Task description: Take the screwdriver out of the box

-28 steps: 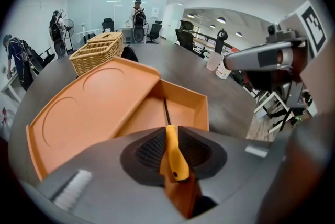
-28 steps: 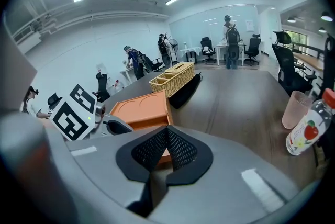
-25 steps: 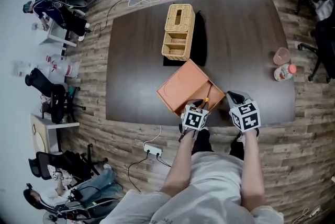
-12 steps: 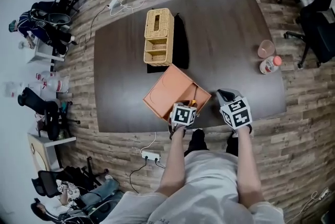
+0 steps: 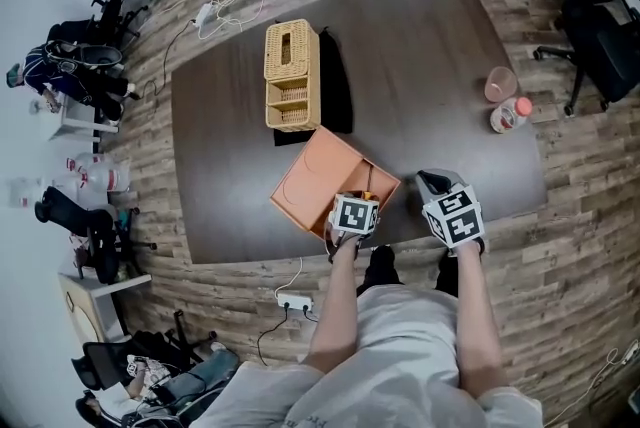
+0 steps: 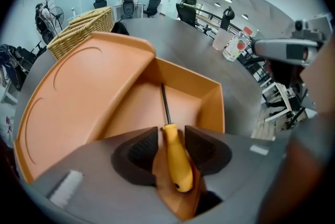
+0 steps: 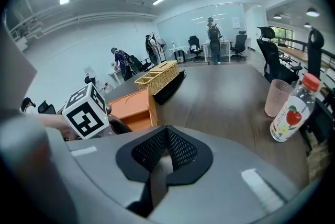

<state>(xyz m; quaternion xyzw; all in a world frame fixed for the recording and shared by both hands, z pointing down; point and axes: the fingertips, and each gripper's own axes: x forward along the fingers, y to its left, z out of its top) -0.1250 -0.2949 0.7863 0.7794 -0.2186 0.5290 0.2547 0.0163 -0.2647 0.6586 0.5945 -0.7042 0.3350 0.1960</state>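
The left grey two-jaw tool (image 6: 171, 138) points steeply down; its jaws have just been opening, with the yellow-handled screwdriver (image 6: 177, 163) between them. To its right, the right grey tool (image 7: 166, 139) has its jaws closed together and empty.

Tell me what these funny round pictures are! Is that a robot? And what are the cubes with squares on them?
It's not a robot. A person holds a pair of tongs in each hand, and a cube with squares is part of each pair.

The picture from above comes from a camera on the person's head. The other two come from small cameras that ride on the tongs and look along them.

On the dark table there is an open orange box, a wicker basket, a pink cup and a bottle. A screwdriver with a yellow handle lies in the box.

The left tongs have just been opening. The handle sits between them, but they aren't pinching it. The right tongs are shut and hold nothing.
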